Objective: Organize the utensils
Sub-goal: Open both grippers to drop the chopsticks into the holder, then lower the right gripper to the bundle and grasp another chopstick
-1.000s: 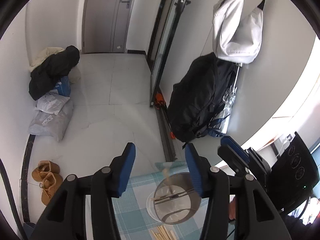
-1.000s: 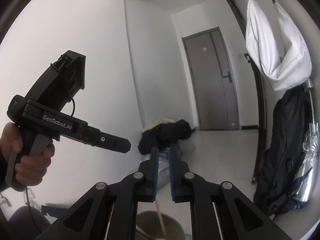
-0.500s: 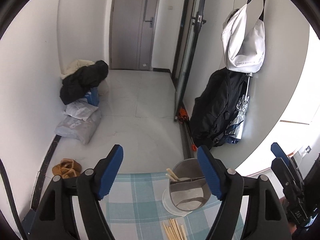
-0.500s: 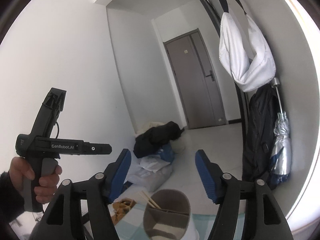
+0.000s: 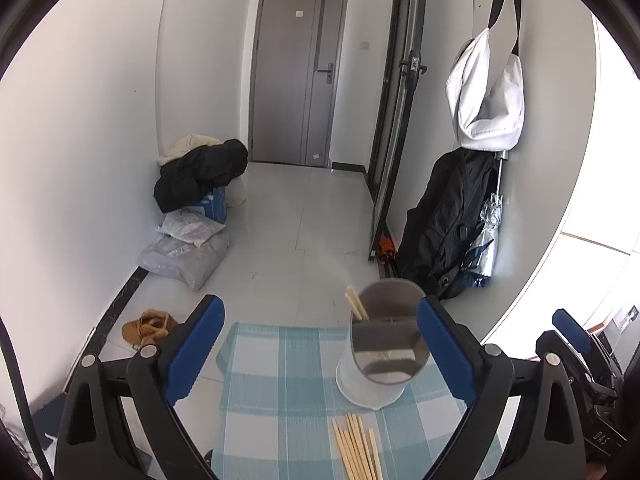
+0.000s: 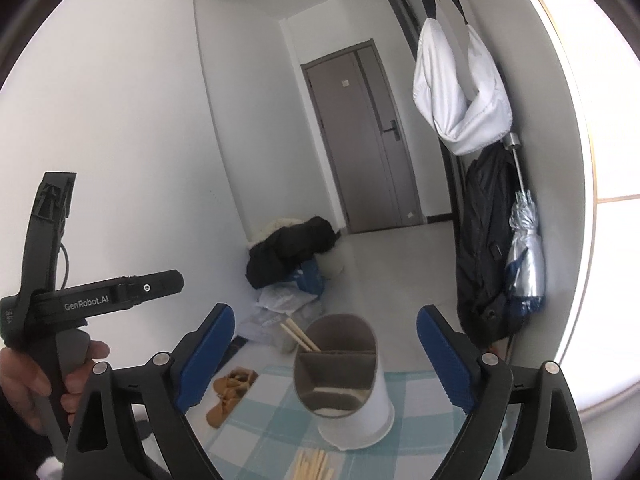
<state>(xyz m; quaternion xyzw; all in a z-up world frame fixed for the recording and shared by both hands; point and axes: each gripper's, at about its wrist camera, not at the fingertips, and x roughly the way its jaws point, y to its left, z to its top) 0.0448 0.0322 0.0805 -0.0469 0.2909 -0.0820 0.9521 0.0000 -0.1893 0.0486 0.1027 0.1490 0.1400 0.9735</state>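
White-walled and floored in pale glossy tile, the hallway ends in a flat grey door with a dark lever handle, and beside it stands a black-framed glass panel. On the near side lies a woven tablecloth in a teal-and-white check, its weave showing fine ribs. On it stands a tall cylindrical utensil holder with a matte grey liner and a white plastic base, split inside by a flat divider; two pale wooden chopsticks lean in its far left compartment. More loose wooden chopsticks, squared and unvarnished, lie in a bundle on the cloth just in front of the holder. The left gripper, black hard plastic with ribbed blue rubber pads, has its jaws opening wide and nothing is between them; the holder sits ahead near the right pad without touching it. The right gripper is likewise opening, with the holder seen beyond the gap and not touched by the pads. In the right wrist view a hand grips the other tool's handle, whose black bar reads "GenRobot.AI". On the wall hang a soft white fabric bag, a black backpack and a folded silver umbrella; tan suede shoes sit on the floor.
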